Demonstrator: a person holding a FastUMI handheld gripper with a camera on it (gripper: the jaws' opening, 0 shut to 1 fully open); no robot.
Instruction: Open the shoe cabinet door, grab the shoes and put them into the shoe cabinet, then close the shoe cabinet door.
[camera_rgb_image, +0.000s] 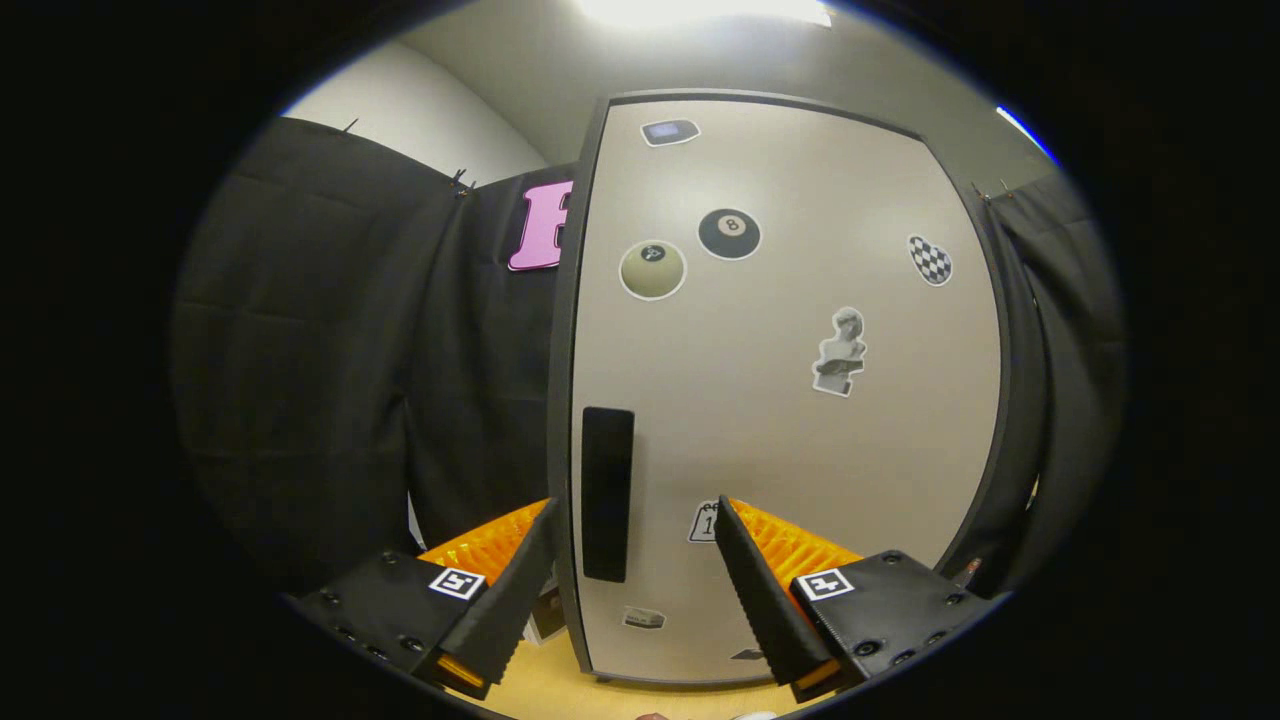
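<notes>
Before the closed shoe cabinet door (790, 400), tongs (635, 520) spread, dark handle (607, 493) between them, cabinet's foot cut off.

Black cloth walls (330, 330), bright ceiling light (700, 10)

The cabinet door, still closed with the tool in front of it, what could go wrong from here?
1. The tool is open, straddling the cabinet door's edge and its dark handle; closing may pinch the door edge rather than the handle.
2. The black cloth hangs beside that edge; the swinging door might snag it.
</notes>
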